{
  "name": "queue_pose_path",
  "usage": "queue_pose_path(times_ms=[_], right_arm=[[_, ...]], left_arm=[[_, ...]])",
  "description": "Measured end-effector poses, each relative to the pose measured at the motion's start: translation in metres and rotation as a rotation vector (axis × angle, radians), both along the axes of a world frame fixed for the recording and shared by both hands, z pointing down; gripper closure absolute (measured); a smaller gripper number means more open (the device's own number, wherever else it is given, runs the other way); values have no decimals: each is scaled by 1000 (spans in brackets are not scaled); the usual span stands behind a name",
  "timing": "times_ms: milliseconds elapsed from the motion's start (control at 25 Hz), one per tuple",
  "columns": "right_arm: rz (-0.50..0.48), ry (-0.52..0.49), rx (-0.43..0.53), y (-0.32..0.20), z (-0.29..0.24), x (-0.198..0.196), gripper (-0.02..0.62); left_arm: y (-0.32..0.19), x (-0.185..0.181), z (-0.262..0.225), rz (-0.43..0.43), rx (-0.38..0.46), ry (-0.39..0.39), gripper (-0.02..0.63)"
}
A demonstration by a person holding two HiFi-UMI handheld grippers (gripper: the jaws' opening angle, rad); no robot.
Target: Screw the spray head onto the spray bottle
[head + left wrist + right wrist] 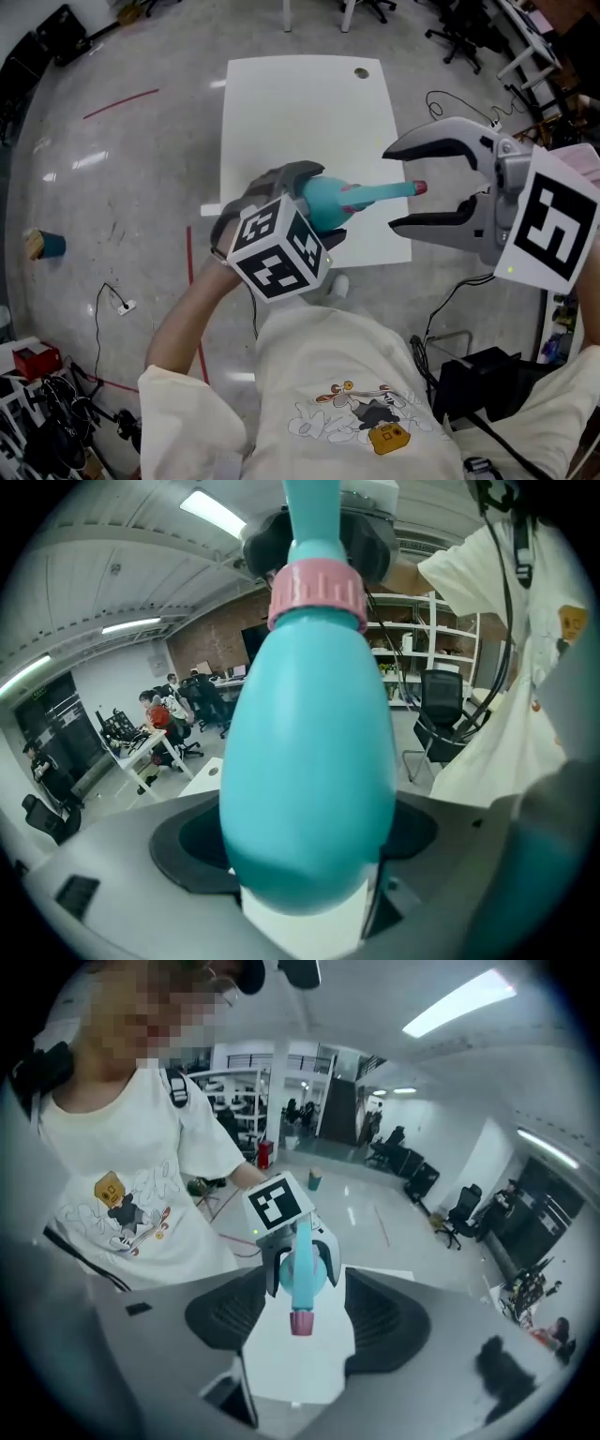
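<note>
Left gripper (322,206) clamps spray bottle (309,761) sideways — right gripper (394,187) gapes around its tip

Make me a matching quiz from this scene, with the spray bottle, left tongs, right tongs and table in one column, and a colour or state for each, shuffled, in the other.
Things:
1. spray bottle
2. left tongs
3. right tongs
4. table

Colour or state:
A. open, gripping nothing
B. white
C. teal with a pink collar
D. shut on the bottle's body

Pairs: 1-C, 2-D, 3-A, 4-B
</note>
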State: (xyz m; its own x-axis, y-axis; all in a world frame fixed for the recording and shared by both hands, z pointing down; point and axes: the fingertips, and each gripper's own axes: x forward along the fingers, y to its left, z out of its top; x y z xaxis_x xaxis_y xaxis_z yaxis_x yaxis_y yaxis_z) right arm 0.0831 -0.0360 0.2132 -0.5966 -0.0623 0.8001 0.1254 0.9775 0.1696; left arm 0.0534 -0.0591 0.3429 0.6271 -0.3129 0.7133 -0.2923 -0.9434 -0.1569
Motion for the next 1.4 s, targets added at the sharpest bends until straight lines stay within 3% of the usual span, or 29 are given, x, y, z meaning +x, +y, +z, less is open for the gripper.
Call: queue_pose_path(times_ms=[200,400,600,800,880,1200,1280,1400], right_arm=[[-90,146,-25,12,7,-32,347],[-181,274,-10,16,25,-32,348],[-316,361,100,14,32,-27,351],[-438,404,159,23,29,-27,373],[-454,407,159,24,29,-29,413],[-490,438,147,18,32,-26,423],[-510,437,172,17,30,-26,462],[-582,457,238,17,30,-23,465]], left_arm=[[6,12,-2,1,-14,14,179],[11,16,1,15,-30,14,179],[21,18,6,60,-78,9,179],[30,22,3,108,-111,6,179],[30,22,3,110,-114,8,179],[26,27,5,117,-131,23,179],[26,29,4,115,-146,39,179],[29,33,4,127,-177,60,179]])
